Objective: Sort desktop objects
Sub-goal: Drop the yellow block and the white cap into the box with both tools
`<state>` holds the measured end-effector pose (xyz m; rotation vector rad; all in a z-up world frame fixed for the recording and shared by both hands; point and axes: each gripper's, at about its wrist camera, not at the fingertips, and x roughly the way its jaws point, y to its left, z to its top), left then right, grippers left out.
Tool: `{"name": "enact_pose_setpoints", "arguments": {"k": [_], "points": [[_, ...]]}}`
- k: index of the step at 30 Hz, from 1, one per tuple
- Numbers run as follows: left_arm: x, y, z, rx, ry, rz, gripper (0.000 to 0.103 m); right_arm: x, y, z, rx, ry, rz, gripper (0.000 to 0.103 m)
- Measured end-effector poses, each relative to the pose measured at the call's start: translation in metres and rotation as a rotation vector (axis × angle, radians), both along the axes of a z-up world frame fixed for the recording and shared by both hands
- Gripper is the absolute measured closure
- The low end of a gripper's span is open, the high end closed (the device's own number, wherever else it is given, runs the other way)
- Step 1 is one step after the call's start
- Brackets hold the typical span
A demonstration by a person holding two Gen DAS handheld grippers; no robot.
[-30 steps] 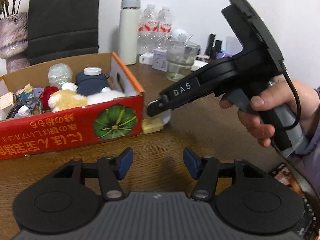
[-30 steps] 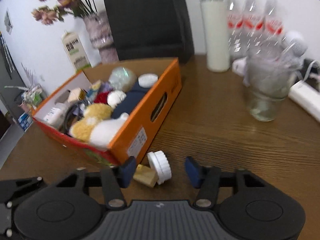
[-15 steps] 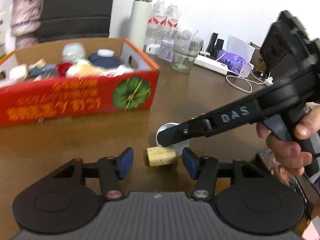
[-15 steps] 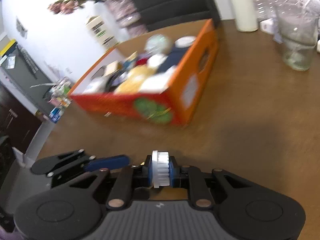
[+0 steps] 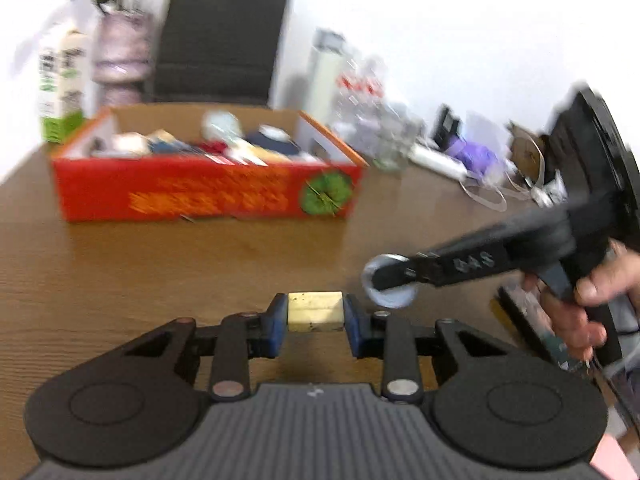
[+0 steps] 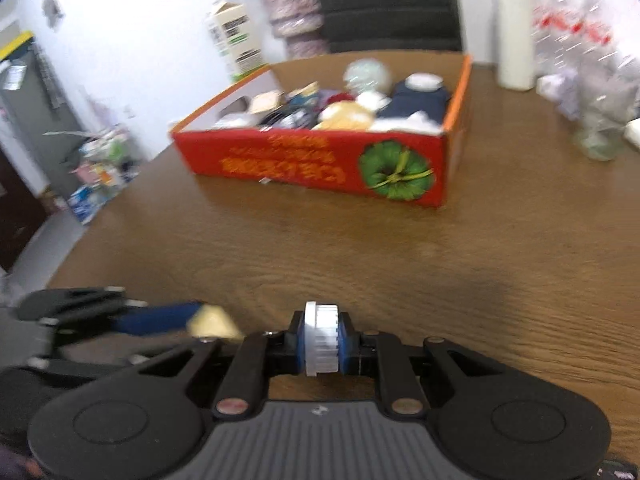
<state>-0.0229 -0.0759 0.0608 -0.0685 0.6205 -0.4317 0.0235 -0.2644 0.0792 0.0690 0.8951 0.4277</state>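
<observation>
Now, left gripper (image 5: pixel 315 316): closed narrowly on the pale yellow block (image 5: pixel 315 311); blue pads press its two short ends; the block is held above the wooden table (image 5: pixel 120 272), near the camera
Right gripper (image 6: pixel 322 340): clamped on the white ribbed cap (image 6: pixel 321 338); the cap stands on edge between the blue pads, its ridged rim facing the camera
Same pair in the other views: in the left wrist view the right gripper (image 5: pixel 390 280) comes in from the right with the cap (image 5: pixel 390 286) showing as a round disc at its tip, just right of the block; in the right wrist view the left gripper (image 6: pixel 200 322) lies low at the left with the block (image 6: pixel 214 322) at its tip, just left of the cap
Right hand (image 5: pixel 592 300): wrapped round the gripper's handle at the right edge
Red cardboard box (image 6: pixel 320 166): far centre of the table, well apart from both grippers; a green pumpkin print on its near face; filled with plush toys and small items
Far right: a tall white flask (image 6: pixel 514 28), water bottles (image 6: pixel 568 36) and a glass (image 6: pixel 600 136); all blurred
Far left: a vase of flowers (image 5: pixel 116 52) and a carton (image 5: pixel 60 84) behind the box
</observation>
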Motion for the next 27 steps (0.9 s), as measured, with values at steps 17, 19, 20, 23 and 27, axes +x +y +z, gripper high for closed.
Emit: {"name": "enact_pose_setpoints", "arguments": {"k": [17, 19, 20, 23, 27], "points": [[0.234, 0.062, 0.086, -0.013, 0.09, 0.182, 0.072, 0.16, 0.023, 0.091, 0.139, -0.093, -0.193, 0.088], [0.266, 0.053, 0.077, 0.025, 0.122, 0.188, 0.072, 0.191, 0.034, 0.078, 0.102, -0.066, -0.209, 0.088], [0.277, 0.051, 0.071, 0.038, 0.142, 0.191, 0.072, 0.204, 0.039, 0.069, 0.071, -0.05, -0.214, 0.088], [0.312, 0.043, 0.049, 0.063, 0.202, 0.211, 0.072, 0.229, 0.045, 0.048, 0.025, -0.015, -0.219, 0.088], [0.34, 0.041, 0.025, 0.079, 0.223, 0.251, 0.072, 0.262, 0.039, 0.023, 0.033, 0.036, -0.241, 0.088]]}}
